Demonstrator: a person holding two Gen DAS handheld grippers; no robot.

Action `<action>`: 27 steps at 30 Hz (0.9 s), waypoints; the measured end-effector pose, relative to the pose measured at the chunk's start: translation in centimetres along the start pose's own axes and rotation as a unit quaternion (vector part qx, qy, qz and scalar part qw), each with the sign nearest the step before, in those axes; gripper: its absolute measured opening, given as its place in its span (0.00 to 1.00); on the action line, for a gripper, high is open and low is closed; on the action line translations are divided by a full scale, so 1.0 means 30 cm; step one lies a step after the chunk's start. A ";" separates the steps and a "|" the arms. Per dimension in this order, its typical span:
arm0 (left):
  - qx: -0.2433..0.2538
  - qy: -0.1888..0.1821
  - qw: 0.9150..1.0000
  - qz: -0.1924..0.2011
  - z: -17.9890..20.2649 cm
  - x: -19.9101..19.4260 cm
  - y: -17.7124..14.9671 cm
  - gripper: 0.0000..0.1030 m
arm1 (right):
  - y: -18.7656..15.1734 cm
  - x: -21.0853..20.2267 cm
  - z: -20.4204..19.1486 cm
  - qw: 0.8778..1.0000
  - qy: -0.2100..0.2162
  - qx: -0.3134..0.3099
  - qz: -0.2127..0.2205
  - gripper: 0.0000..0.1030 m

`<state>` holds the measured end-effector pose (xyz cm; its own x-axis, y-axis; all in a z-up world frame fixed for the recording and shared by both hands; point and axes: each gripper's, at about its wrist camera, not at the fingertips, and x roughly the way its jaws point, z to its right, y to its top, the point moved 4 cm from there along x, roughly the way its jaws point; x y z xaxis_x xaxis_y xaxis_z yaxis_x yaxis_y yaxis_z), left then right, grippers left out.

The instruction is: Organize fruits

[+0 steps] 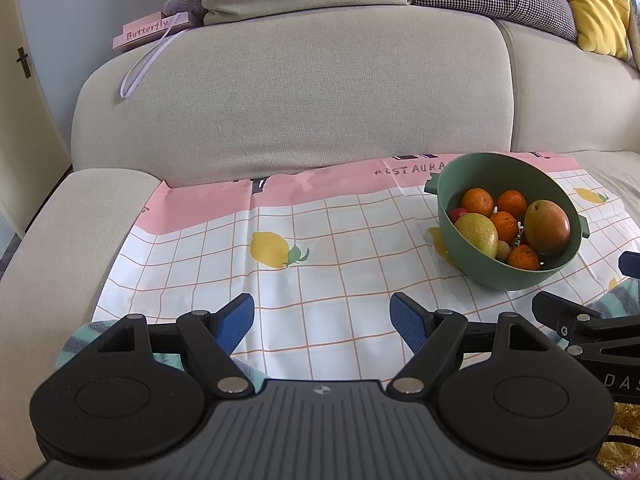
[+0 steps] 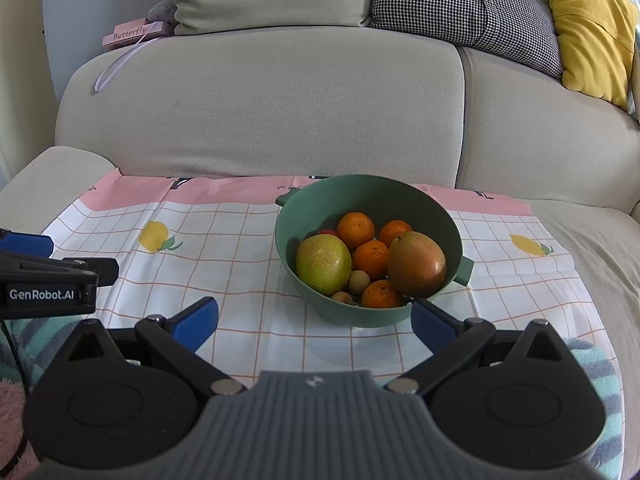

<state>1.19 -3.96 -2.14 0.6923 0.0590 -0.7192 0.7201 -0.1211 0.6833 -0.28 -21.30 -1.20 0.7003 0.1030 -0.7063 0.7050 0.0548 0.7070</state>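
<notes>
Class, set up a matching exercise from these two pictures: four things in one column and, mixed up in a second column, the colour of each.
Things:
1. bowl
2. corner cushion
3. gripper pads
4. "Butterfly" box

Colours:
A. pink
B. blue
C. green
D. yellow

Pairs: 1-C, 2-D, 3-B, 4-A

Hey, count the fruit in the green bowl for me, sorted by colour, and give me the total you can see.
In the green bowl:
Orange fruits: 4
Large yellow-green fruit: 1
Large red-brown fruit: 1
Small tan fruits: 2
Small red fruit, mostly hidden: 1
Total visible: 9
</notes>
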 end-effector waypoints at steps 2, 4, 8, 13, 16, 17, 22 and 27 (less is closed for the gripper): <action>0.000 0.000 1.000 0.000 -0.002 0.001 0.000 0.88 | 0.000 0.000 0.000 1.000 0.000 0.000 0.000 0.96; 0.000 0.000 1.000 0.000 -0.002 0.001 0.000 0.88 | 0.000 0.000 0.000 1.000 0.000 0.000 0.000 0.96; -0.001 0.000 1.000 0.001 -0.003 0.000 0.000 0.88 | 0.000 0.000 0.000 1.000 0.000 0.000 0.000 0.96; -0.004 -0.002 1.000 -0.001 -0.003 -0.002 -0.001 0.88 | 0.000 0.000 0.000 1.000 0.000 0.000 0.000 0.96; -0.006 -0.001 1.000 -0.001 -0.005 -0.002 0.000 0.88 | 0.000 0.001 0.001 1.000 0.000 0.000 0.000 0.96; -0.007 -0.001 1.000 -0.001 -0.004 -0.003 0.000 0.88 | 0.000 0.001 0.001 1.000 0.000 -0.001 0.000 0.96; -0.006 -0.002 1.000 0.000 -0.004 -0.003 0.001 0.88 | -0.001 0.001 0.001 1.000 0.000 0.000 0.000 0.96; -0.008 -0.001 1.000 0.008 -0.001 -0.011 0.003 0.88 | -0.003 0.004 0.003 1.000 0.001 0.000 -0.001 0.96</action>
<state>1.04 -3.95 -1.85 0.7040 0.0544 -0.7081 0.7092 -0.1052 0.6971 -0.27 -21.37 -1.35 0.6982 0.1044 -0.7082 0.7069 0.0560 0.7051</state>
